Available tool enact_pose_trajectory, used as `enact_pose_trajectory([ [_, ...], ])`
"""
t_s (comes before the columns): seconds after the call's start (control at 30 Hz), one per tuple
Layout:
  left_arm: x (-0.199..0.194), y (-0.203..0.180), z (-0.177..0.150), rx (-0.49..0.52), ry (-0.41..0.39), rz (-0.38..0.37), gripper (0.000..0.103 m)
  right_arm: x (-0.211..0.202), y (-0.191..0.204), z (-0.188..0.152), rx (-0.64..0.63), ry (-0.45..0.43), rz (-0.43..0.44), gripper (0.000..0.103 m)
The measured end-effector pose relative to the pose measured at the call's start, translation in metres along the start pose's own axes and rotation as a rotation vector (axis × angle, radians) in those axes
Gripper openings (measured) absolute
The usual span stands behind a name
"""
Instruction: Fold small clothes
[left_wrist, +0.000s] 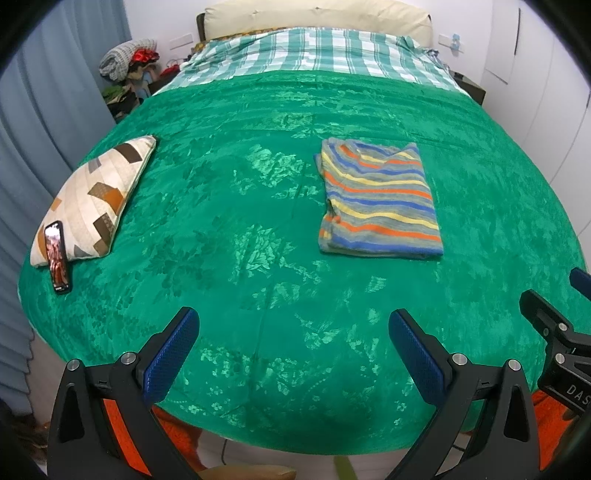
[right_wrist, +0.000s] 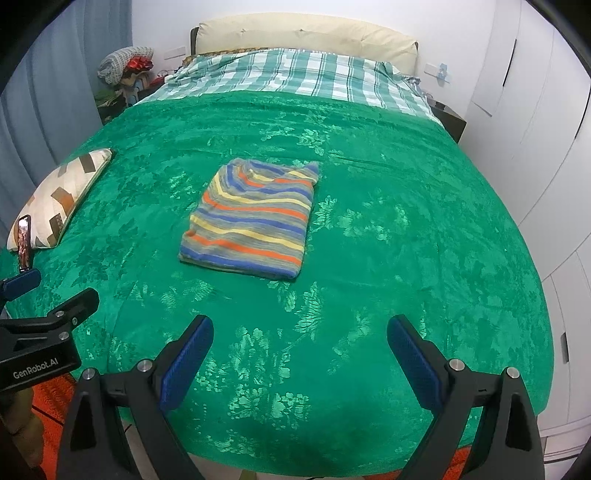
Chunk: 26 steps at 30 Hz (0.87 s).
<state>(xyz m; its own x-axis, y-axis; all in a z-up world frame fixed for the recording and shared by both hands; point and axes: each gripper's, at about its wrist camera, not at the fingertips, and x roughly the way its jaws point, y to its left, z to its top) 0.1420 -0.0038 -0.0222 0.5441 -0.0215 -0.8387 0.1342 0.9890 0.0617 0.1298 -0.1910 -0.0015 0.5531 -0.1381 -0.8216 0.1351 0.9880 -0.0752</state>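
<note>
A small striped garment (left_wrist: 380, 201) in grey, blue, orange and yellow lies folded into a flat rectangle on the green bedspread (left_wrist: 240, 206). In the right wrist view the same garment (right_wrist: 253, 218) sits at mid-bed. My left gripper (left_wrist: 293, 332) hovers over the bed's near edge, open, with nothing between its blue pads, well short of the garment. My right gripper (right_wrist: 300, 338) is likewise open and empty over the near edge. Each gripper shows at the side of the other's view: the right gripper (left_wrist: 554, 325) and the left gripper (right_wrist: 40, 299).
A patterned cushion (left_wrist: 92, 199) lies at the bed's left side with a phone (left_wrist: 58, 256) leaning against it. A checked sheet (left_wrist: 317, 51) and cream pillow cover the head end. White wardrobes (right_wrist: 535, 122) stand right, blue curtains (left_wrist: 40, 110) left, an orange floor mat below.
</note>
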Motion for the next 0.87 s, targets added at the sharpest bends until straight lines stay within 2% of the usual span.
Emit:
enact_pose_trajectory([
  [0.57,0.0018,-0.0053,0.0072,0.018,-0.003,0.002,0.102,0.0006,0.0010,0.0024,0.007,0.005,0.015,0.094],
  [0.7,0.0011,-0.0056,0.0074,0.015,-0.004,-0.021,0.102,0.0013,-0.0010,0.0022,0.011,0.007,0.013,0.094],
  [0.87,-0.0054,-0.0066,0.0071,0.017,-0.032,-0.027,0.102,0.0003,-0.0039,0.0021,0.020,0.002,0.012,0.094],
])
